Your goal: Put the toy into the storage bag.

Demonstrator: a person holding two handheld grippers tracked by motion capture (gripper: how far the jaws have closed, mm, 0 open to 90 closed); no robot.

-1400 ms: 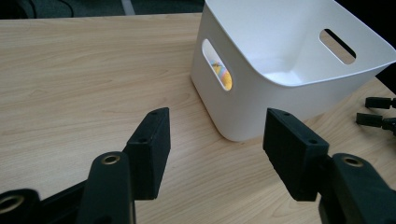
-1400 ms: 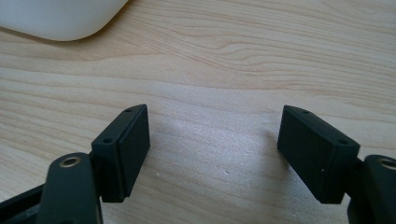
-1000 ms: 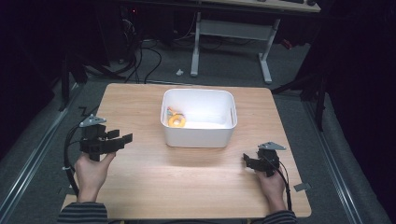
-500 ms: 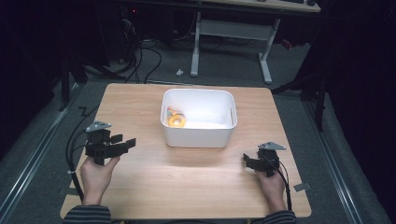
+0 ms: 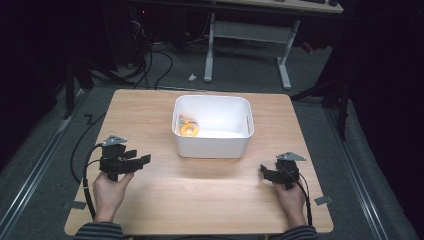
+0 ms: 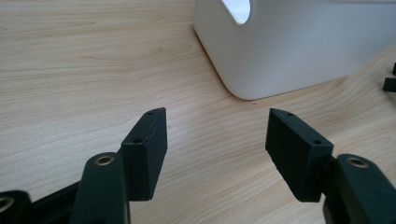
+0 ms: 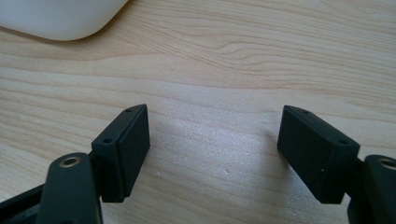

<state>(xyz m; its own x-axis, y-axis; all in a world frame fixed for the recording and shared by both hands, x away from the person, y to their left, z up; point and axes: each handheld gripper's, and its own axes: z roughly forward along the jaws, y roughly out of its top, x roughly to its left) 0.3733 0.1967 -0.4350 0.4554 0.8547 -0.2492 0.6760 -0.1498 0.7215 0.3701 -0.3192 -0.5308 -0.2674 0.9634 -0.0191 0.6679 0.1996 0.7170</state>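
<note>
High view: one wooden desk (image 5: 200,200) carries one white plastic bin (image 5: 212,145), and two claws rest near its front edge, one in each of the person's hands. The bin sits at the middle of the desk, toward the far side, with an oval handle cut-out in each short wall. Inside it, against the left wall, lies one yellow ring-shaped toy (image 5: 189,129), with a small orange and green piece just behind it that is too small to name.

The left claw (image 5: 142,160) sits at the desk's left, its two jaws spread apart and holding nothing, pointed toward the bin's near left corner but apart from it. The left gripper view shows those two black jaws wide over bare wood, the bin's rounded corner just beyond them.

The right claw (image 5: 263,172) sits at the desk's right, near the bin's front right corner, well apart from the left one. In the right gripper view its two jaws also stand wide apart over bare wood, gripping nothing, with a bin corner at the top left.
</note>
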